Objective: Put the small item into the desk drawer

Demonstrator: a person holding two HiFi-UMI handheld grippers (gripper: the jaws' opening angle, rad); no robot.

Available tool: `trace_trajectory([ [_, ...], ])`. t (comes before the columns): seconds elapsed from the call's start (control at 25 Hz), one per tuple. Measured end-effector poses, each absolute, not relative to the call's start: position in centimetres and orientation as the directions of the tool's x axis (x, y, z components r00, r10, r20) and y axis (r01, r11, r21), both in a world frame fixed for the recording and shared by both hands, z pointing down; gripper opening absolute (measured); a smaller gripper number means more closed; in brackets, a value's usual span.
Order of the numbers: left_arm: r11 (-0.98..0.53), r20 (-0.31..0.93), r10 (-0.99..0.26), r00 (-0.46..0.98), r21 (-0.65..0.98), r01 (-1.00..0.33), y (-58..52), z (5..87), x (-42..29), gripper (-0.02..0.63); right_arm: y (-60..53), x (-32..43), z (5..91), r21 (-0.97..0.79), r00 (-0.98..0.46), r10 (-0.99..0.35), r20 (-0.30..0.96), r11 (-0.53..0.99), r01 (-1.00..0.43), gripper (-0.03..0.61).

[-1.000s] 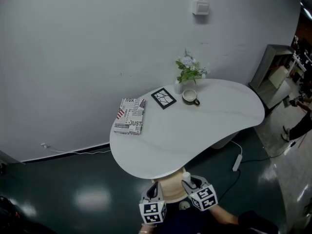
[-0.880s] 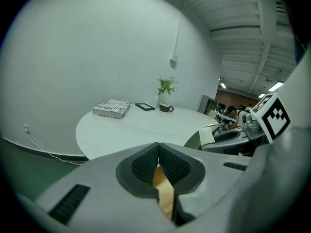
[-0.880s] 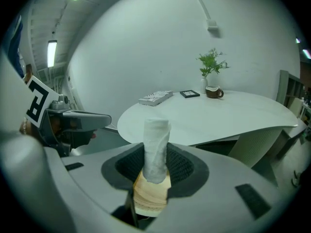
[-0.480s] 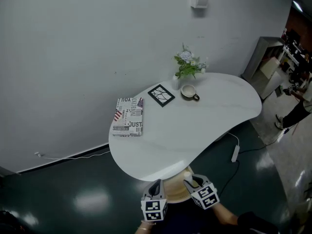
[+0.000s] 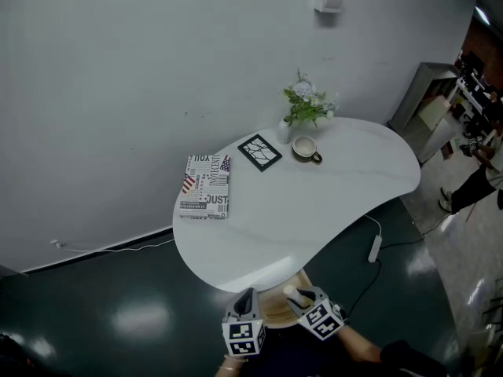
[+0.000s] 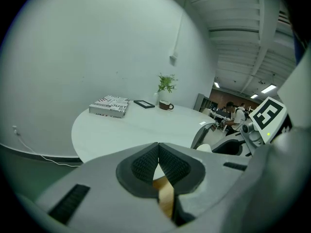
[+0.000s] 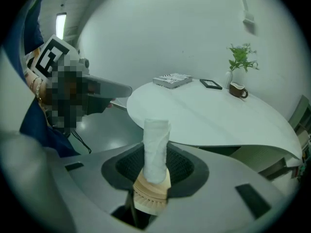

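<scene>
Between right tongs (image 7: 155,171), a white roll (image 7: 156,147) sits clamped.

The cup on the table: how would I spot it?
Find the white table by the wall. At its far edge stands a plant; the cup sits beside it. Unlike the flat black frame nearby, it is round with a dark handle.

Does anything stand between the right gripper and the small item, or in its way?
No: the right gripper is shut on the small white item. Nothing visible separates it from the tan wooden part under the table; no drawer can be made out.
</scene>
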State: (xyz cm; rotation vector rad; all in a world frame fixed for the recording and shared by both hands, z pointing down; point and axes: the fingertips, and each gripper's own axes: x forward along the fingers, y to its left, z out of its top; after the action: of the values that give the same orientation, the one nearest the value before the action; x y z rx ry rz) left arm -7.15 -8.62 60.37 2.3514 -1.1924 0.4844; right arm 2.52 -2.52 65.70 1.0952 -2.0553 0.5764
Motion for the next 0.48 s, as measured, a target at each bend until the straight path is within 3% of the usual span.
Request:
trace_trajectory([
  [0.48, -0.456, 0.529, -0.686, 0.500, 0.222, -0.862, -8.7, 60.9, -7.6, 0.005, -1.0, 2.5, 70.0, -0.011, -0.377, -0.337, 0.863, 0.734, -0.679, 0.140],
])
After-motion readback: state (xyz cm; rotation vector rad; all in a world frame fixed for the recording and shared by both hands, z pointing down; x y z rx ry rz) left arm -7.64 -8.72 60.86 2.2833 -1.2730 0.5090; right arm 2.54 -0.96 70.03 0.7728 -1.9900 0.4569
